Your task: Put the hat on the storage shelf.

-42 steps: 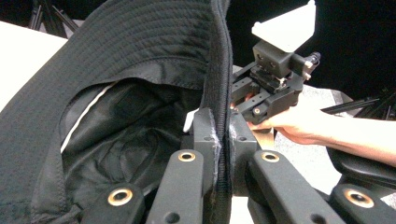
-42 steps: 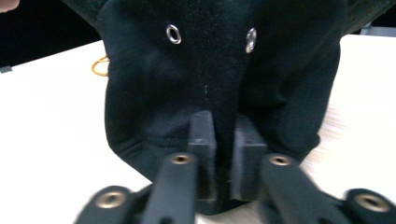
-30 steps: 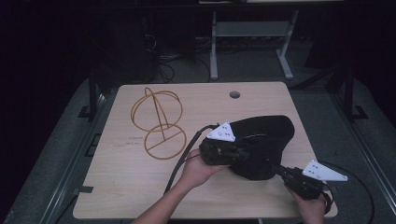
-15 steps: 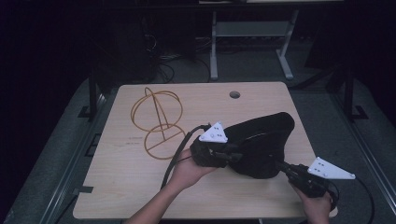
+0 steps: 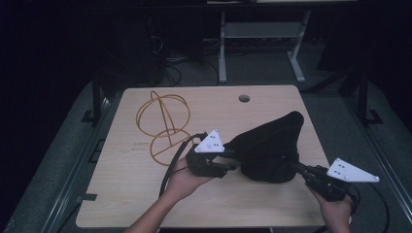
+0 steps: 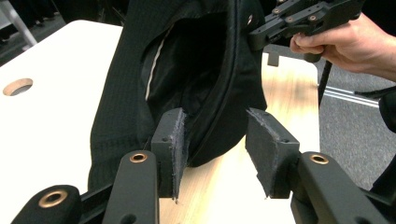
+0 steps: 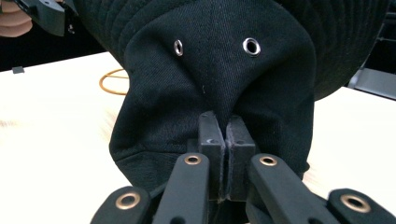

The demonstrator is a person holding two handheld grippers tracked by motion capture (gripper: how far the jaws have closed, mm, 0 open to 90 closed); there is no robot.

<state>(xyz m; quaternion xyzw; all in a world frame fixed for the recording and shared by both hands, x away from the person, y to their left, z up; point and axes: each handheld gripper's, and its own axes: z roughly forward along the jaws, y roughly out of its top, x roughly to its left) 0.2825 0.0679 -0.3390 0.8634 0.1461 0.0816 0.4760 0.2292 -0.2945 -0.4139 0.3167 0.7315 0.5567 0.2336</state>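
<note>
A black bucket hat (image 5: 272,145) lies on the right half of the wooden table (image 5: 121,194), its far side raised. My right gripper (image 5: 294,166) is shut on the hat's fabric (image 7: 210,70) at the near right; its pads (image 7: 212,135) are pinched together on a fold below two metal eyelets. My left gripper (image 5: 232,162) sits at the hat's left edge, and its jaws have just been opening. In the left gripper view the hat's brim (image 6: 210,116) hangs between the spread pads (image 6: 268,149), and the right one stands clear of it.
A wire stand (image 5: 163,121) of thin orange hoops stands at the table's back left, with its ring (image 7: 114,81) behind the hat. A round cable hole (image 5: 244,98) is near the far edge. A desk frame and cables stand on the dark floor beyond.
The left gripper's jaws have come apart and let go of the hat, and that hand has drawn back to the left. The right gripper has risen slightly, still gripping the hat.
</note>
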